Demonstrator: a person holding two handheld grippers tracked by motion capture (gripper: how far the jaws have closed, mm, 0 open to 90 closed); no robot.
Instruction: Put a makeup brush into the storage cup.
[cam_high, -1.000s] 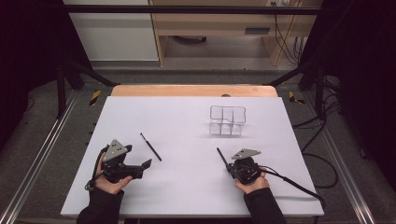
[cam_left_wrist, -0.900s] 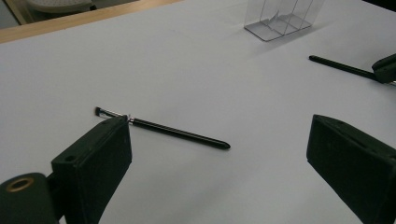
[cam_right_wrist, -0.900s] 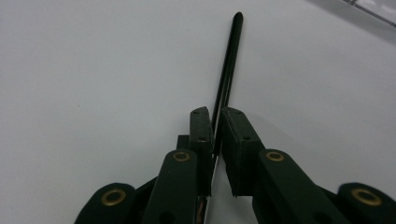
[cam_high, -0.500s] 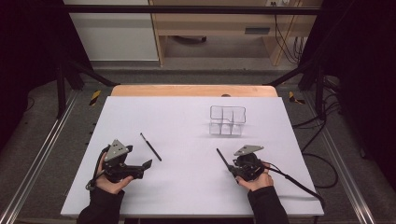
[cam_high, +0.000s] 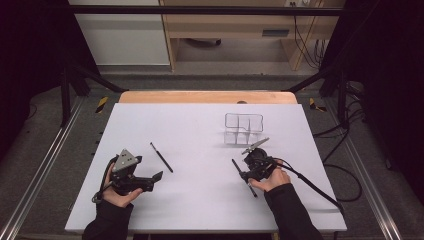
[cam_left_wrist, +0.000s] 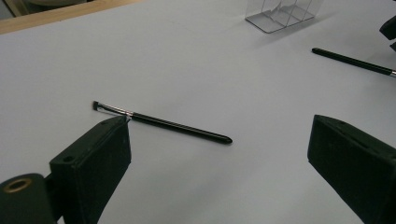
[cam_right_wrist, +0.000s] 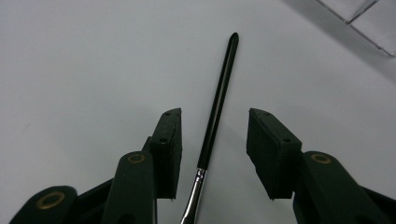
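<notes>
Two thin black makeup brushes lie on the white table (cam_high: 200, 125). One brush (cam_high: 161, 157) (cam_left_wrist: 163, 123) lies just ahead of my left gripper (cam_high: 153, 179) (cam_left_wrist: 219, 125), which rests open and low over the table with nothing between its jaws. The other brush (cam_high: 243, 176) (cam_right_wrist: 217, 112) (cam_left_wrist: 355, 60) lies flat between the jaws of my right gripper (cam_high: 246, 172) (cam_right_wrist: 215, 116). Those jaws have just been opening, and the pads stand clear of the handle on both sides. A clear compartmented organizer (cam_high: 243, 128) (cam_left_wrist: 280, 14) (cam_right_wrist: 369, 18) stands beyond the right gripper.
A wooden strip (cam_high: 207, 97) runs along the table's far edge. A black cable (cam_high: 310, 185) trails from the right gripper toward the right edge. Dark frame posts and floor cables surround the table.
The right gripper has lifted a little and moved toward the organizer, its jaws parting around the brush, which stays on the table. The left gripper and its brush have not moved.
</notes>
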